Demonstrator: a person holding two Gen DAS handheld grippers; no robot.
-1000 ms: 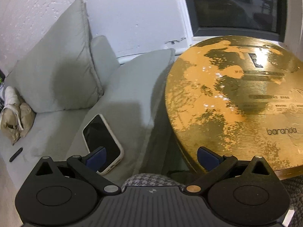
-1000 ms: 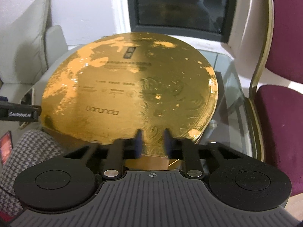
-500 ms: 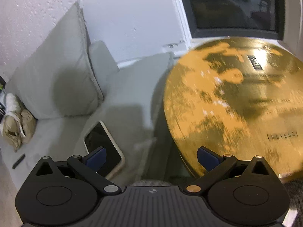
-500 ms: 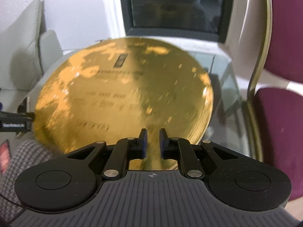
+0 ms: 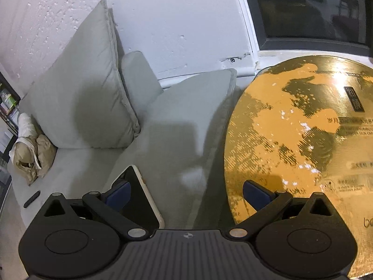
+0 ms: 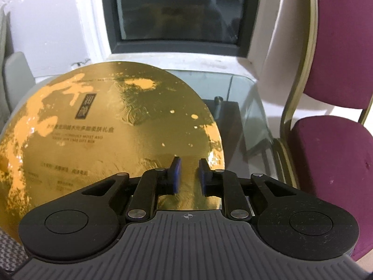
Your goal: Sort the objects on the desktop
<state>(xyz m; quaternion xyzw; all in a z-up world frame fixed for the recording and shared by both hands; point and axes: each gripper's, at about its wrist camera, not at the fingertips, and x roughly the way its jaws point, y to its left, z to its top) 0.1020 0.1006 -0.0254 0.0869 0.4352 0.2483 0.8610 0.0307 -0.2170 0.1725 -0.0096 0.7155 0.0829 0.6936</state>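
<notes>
On the glass surface (image 6: 244, 98) lies a big round gold gift box (image 6: 116, 140), its rim near the right gripper (image 6: 188, 177), whose fingers are nearly closed on nothing. The left gripper (image 5: 186, 190) is wide open. The box is probably light, stiff and slick; take it by the rim.

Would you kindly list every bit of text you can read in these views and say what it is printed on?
"岁月": start of a line on the gold lid; the rest is blurred.
"MOIST AND", "GIFT BOX": partly legible on the lid.
"b": brand cut off at the frame edge.
Black seal and fine print: too small to read.
</notes>
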